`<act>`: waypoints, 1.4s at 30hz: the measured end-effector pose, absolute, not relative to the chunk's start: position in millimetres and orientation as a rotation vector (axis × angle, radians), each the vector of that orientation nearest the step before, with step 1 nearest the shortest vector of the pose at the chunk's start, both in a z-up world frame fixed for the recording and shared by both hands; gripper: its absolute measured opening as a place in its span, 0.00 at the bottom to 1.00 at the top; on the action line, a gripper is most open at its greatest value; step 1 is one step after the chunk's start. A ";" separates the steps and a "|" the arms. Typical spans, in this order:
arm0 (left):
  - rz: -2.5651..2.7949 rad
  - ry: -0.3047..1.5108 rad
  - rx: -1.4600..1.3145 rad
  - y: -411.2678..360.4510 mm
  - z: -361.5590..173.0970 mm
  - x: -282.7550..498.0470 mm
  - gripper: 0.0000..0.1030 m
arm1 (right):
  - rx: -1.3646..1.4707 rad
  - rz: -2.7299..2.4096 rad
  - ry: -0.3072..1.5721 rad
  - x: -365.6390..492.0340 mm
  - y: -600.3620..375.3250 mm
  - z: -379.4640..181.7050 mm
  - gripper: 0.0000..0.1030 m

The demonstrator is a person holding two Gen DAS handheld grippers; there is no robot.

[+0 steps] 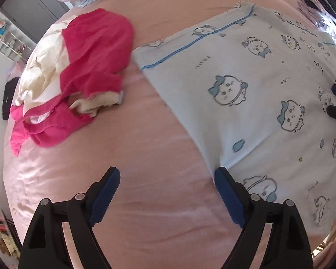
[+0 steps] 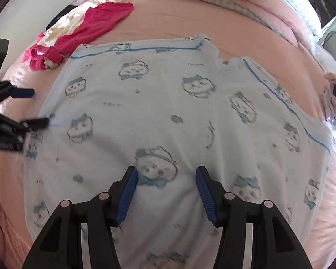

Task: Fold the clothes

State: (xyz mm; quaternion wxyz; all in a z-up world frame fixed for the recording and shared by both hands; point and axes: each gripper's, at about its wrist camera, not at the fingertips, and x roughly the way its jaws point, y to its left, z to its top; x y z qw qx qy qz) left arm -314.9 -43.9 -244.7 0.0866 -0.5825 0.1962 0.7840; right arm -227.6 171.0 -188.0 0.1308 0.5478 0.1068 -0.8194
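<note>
Pyjama top [image 2: 159, 112], light and limp, spread flat on the pink bed [image 1: 145, 201]; left claw [image 1: 166, 192] spread wide at its left edge, right claw [image 2: 166, 190] half-spread, empty, over its middle; best pinched at hem or corner.

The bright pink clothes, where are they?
The pink clothes lie bunched with a cream garment on the pink bedsheet, far left of the cat-print garment in both views.
</note>
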 end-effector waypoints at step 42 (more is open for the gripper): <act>2.432 0.377 -1.450 -1.0 -227.3 -371.7 0.87 | 1.438 -2.399 0.329 -362.6 140.0 -184.8 0.53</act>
